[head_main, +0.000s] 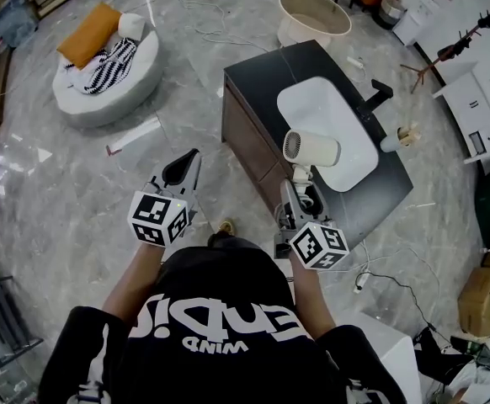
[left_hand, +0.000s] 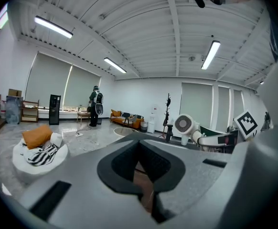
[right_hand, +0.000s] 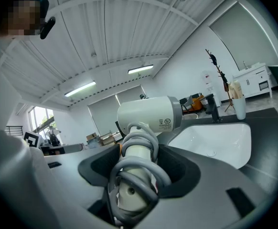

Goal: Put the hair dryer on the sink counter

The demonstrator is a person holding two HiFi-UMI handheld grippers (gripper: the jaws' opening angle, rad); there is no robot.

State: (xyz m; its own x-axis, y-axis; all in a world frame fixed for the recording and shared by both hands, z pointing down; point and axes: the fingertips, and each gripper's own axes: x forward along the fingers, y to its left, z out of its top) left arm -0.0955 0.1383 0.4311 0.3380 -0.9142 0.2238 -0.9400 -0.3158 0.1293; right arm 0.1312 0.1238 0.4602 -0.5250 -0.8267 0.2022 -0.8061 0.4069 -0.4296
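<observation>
A white hair dryer with its grey cord wound round the handle is held upright over the near edge of the white basin. My right gripper is shut on the dryer's handle; the barrel fills the middle of the right gripper view. The basin sits in a black counter with a black tap. My left gripper hangs over the floor left of the cabinet, jaws together and empty. In the left gripper view the dryer shows at the right.
A white cup stands on the counter right of the basin. A round white cushion seat with an orange pillow lies far left, a round tub behind the counter, a coat stand at right. A person stands far off.
</observation>
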